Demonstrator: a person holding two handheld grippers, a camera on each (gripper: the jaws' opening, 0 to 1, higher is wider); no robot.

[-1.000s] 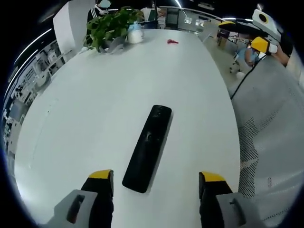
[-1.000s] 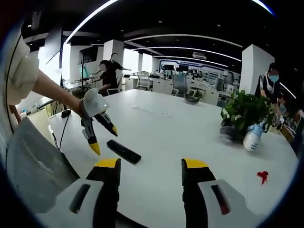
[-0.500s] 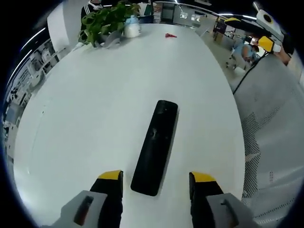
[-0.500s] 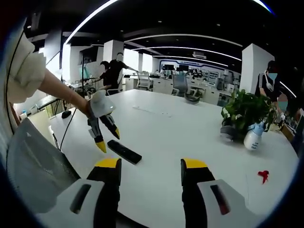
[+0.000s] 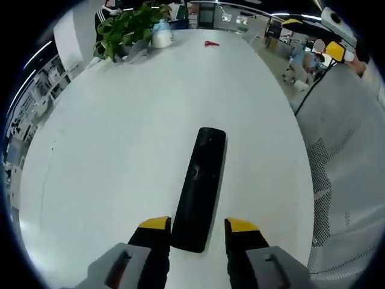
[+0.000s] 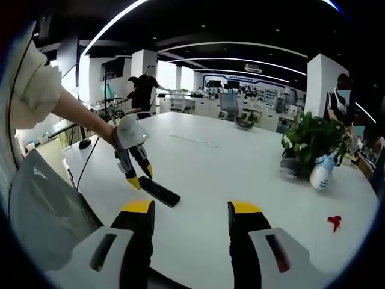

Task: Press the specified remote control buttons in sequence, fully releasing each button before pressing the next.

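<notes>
In the left gripper view we look down on a broad white table [image 5: 120,138] in an open office. At its far end stand a potted plant [image 5: 123,30] and a white spray bottle [image 5: 161,35], with a small red object [image 5: 210,43] lying to their right. A grey mesh chair back [image 5: 346,174] rises at the right edge of the table. The black remote control [image 5: 200,186] lies lengthwise in front of us, its near end reaching in between the yellow tips of our left gripper [image 5: 198,227]. The jaws stand a little wider than the remote, one on each side of that near end; we cannot tell whether they touch it.

In the right gripper view the same table [image 6: 240,180] stretches away under long ceiling lights, with people standing in the background. Our right gripper [image 6: 187,210] hovers over the near table edge, its jaws spread with nothing between them. To the left, a bare arm reaches in with the left gripper [image 6: 137,174], its tips down at the left end of the remote control [image 6: 159,191]. The plant [image 6: 310,141], spray bottle [image 6: 320,174] and red object [image 6: 332,223] sit to the right, well apart from the remote.
</notes>
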